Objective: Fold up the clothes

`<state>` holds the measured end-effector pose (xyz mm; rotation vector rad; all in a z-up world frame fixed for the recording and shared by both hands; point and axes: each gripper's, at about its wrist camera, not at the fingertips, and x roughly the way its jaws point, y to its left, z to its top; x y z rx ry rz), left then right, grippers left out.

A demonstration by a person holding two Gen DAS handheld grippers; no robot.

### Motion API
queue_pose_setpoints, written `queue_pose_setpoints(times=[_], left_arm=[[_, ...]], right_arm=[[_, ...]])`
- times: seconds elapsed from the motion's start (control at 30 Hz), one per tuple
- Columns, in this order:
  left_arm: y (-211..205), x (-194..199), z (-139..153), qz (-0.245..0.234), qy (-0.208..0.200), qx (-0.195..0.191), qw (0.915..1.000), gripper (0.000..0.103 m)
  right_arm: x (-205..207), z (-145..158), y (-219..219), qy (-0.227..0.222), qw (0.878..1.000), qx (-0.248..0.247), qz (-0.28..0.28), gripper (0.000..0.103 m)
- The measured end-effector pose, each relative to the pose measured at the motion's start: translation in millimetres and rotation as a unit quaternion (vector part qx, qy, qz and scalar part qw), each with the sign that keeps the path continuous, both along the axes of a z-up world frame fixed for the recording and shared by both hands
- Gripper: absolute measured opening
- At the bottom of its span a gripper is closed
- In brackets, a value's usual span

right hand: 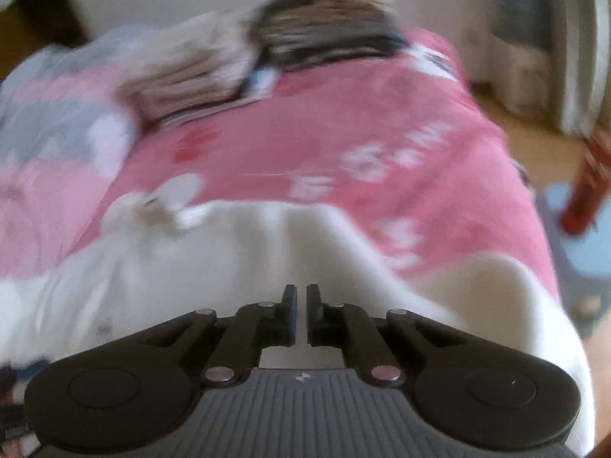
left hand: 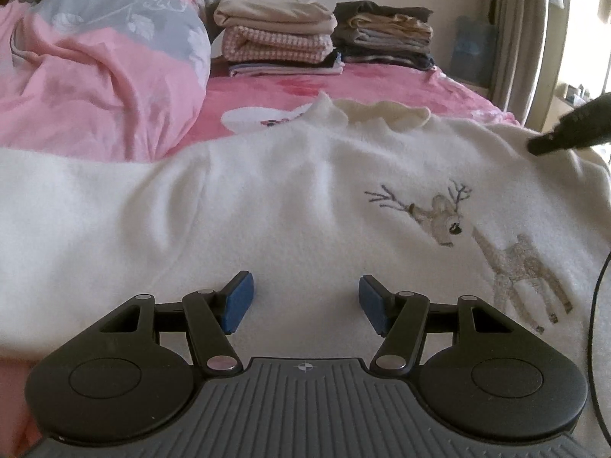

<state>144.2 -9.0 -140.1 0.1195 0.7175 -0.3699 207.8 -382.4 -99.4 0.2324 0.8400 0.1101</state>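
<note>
Pink printed bedsheet [left hand: 382,84] w/ fuzzy white sweater [left hand: 267,198], ruffled collar.

Pink bed [left hand: 382,84]: white sweater [left hand: 267,198], 2 stacks [left hand: 324,38]

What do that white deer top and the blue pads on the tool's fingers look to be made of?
White top with embroidered deer: probably fleece or brushed knit; matte, fuzzy nap, soft rolls. Blue pads: likely rubber or foam; dull, smooth blocks on black fingers that look like hard plastic.
</note>
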Motion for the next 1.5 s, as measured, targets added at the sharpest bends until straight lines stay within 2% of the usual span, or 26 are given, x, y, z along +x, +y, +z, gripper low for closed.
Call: queue_pose_setpoints(times=[0.03,0.13,0.17,0.23,0.37,0.5,0.63,0.67,0.73,0.77,0.8,0.97,1.1,1.23,1.3,1.4,1.5], left_arm=[[0,0,0,0.000,0.000,0.000,1.0000,0.061],[0,1,-3,0.000,-0.002,0.000,1.0000,0.062],[-1,0,-5,0.001,-0.004,0.000,1.0000,0.063],[-2,-2,-6,0.003,-0.011,0.001,0.9999,0.063],[-5,-6,-11,0.004,-0.027,0.006,0.9996,0.066],[-8,-8,-13,0.005,-0.035,0.009,0.9993,0.068],[-7,-7,-13,0.006,-0.035,0.006,0.9994,0.068],[-7,-8,-13,0.006,-0.034,0.006,0.9994,0.068],[-7,-8,-13,0.006,-0.035,0.006,0.9994,0.069],[-8,-8,-13,0.006,-0.035,0.007,0.9993,0.069],[-8,-8,-13,0.007,-0.035,0.007,0.9993,0.069],[-9,-9,-13,0.010,-0.035,0.007,0.9993,0.069],[-8,-8,-13,0.009,-0.033,0.004,0.9994,0.069],[-8,-7,-14,0.010,-0.034,0.005,0.9994,0.069],[-8,-7,-14,0.010,-0.035,0.005,0.9993,0.070],[-9,-7,-14,0.010,-0.035,0.009,0.9993,0.070],[-10,-7,-14,0.011,-0.035,0.010,0.9993,0.070]], right_arm=[[2,1,11,-0.001,1.000,-0.007,0.018,0.015],[6,1,42,-0.002,0.997,-0.026,0.068,0.016],[15,-5,48,0.003,0.997,-0.027,0.068,0.016],[37,-20,53,0.021,0.998,-0.023,0.053,0.016],[73,-33,41,0.016,1.000,0.016,-0.006,0.015],[105,-36,45,0.011,0.999,0.005,-0.038,0.015],[101,-19,55,-0.039,0.997,-0.027,-0.061,0.016],[97,-12,59,-0.068,0.995,-0.033,-0.066,0.017],[91,0,60,-0.103,0.993,-0.004,-0.063,0.019],[96,2,63,-0.097,0.994,0.002,-0.058,0.025],[103,2,67,-0.086,0.995,0.007,-0.052,0.026],[132,-14,82,-0.024,0.998,0.003,-0.058,0.026],[112,-32,88,-0.029,0.999,-0.021,-0.037,0.025],[95,-36,109,-0.055,0.991,-0.120,0.019,0.024],[93,-26,120,-0.079,0.984,-0.156,0.020,0.024],[99,-6,136,-0.127,0.980,-0.153,0.027,0.024],[122,0,153,-0.114,0.985,-0.128,0.026,0.024]])
